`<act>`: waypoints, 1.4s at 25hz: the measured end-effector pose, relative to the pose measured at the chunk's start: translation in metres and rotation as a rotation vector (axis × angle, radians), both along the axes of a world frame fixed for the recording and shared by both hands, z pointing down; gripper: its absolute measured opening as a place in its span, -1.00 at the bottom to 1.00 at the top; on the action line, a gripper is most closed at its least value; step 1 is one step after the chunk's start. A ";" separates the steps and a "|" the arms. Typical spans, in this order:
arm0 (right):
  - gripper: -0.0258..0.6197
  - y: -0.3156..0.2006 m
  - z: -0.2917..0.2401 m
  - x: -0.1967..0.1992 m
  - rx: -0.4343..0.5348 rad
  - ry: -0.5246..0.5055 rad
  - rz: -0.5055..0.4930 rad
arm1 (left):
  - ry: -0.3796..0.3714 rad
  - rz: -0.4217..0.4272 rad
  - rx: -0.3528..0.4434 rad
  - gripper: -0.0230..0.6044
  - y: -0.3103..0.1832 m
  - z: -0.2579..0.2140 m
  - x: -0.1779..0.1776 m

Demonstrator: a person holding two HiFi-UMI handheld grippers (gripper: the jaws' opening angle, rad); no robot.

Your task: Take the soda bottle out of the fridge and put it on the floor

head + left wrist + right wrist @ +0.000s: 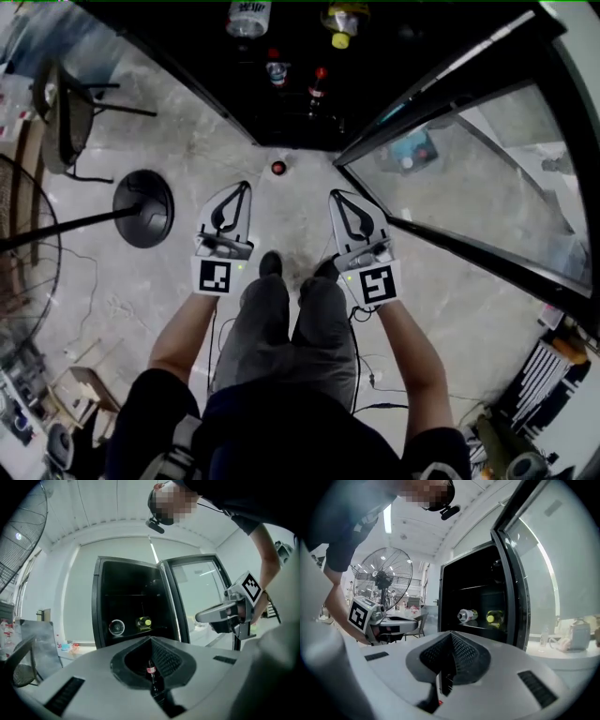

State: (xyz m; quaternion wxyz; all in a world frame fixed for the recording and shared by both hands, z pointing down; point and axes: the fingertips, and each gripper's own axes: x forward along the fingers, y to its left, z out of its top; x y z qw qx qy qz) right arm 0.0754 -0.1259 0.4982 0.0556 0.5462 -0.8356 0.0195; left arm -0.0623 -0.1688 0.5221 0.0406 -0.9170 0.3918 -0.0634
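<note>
A soda bottle [278, 168] with a red cap stands on the marble floor just in front of the open fridge [309, 122]. Both grippers are held side by side above the floor, apart from the bottle. My left gripper [245, 186] is shut and empty, and so is my right gripper [334, 195]. In the left gripper view a dark bottle with a red label [151, 670] shows low through the gap behind the shut jaws of the left gripper [151, 638]. The right gripper [451, 633] points at the fridge shelves. Other bottles [317, 87] stand or lie inside the fridge.
The fridge's glass door [478, 178] stands open at the right. A fan's round base [143, 208] and pole are at the left, with a chair [66, 112] behind. Cables lie on the floor by the person's feet [270, 264]. A clear bottle [467, 615] and a yellow one [494, 617] lie on a shelf.
</note>
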 end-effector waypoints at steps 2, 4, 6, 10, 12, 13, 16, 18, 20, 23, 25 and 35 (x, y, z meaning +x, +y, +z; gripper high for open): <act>-0.86 0.005 -0.038 0.005 -0.012 -0.007 0.021 | 0.010 -0.008 -0.013 -0.85 0.002 -0.038 0.003; -0.86 0.007 -0.072 0.011 -0.020 -0.015 0.045 | 0.021 -0.008 -0.013 -0.85 0.001 -0.074 0.008; -0.86 0.008 -0.104 0.016 -0.017 -0.017 0.063 | 0.042 -0.010 -0.014 -0.85 -0.001 -0.108 0.013; -0.86 0.015 -0.160 0.023 -0.013 -0.018 0.088 | 0.044 -0.007 -0.012 -0.85 0.006 -0.169 0.019; -0.86 0.018 -0.188 0.027 -0.007 -0.007 0.095 | 0.038 -0.006 -0.007 -0.85 0.009 -0.196 0.021; -0.86 0.019 -0.202 0.027 0.001 0.003 0.098 | 0.037 -0.009 -0.005 -0.85 0.009 -0.210 0.020; -0.86 0.025 -0.243 0.029 0.018 0.022 0.117 | 0.038 -0.014 0.002 -0.85 0.013 -0.247 0.017; -0.86 0.028 -0.270 0.034 0.044 0.027 0.135 | 0.057 -0.019 0.009 -0.85 0.016 -0.271 0.019; -0.86 0.036 -0.293 0.036 0.056 0.014 0.155 | 0.067 -0.018 0.012 -0.85 0.024 -0.291 0.020; -0.86 0.045 -0.321 0.042 0.067 0.010 0.178 | 0.077 -0.014 0.025 -0.85 0.032 -0.320 0.022; -0.86 0.052 -0.339 0.042 0.075 0.003 0.183 | 0.089 -0.023 0.022 -0.85 0.038 -0.339 0.020; -0.86 0.090 -0.413 0.038 0.093 -0.003 0.227 | 0.125 -0.044 0.060 -0.85 0.060 -0.421 -0.003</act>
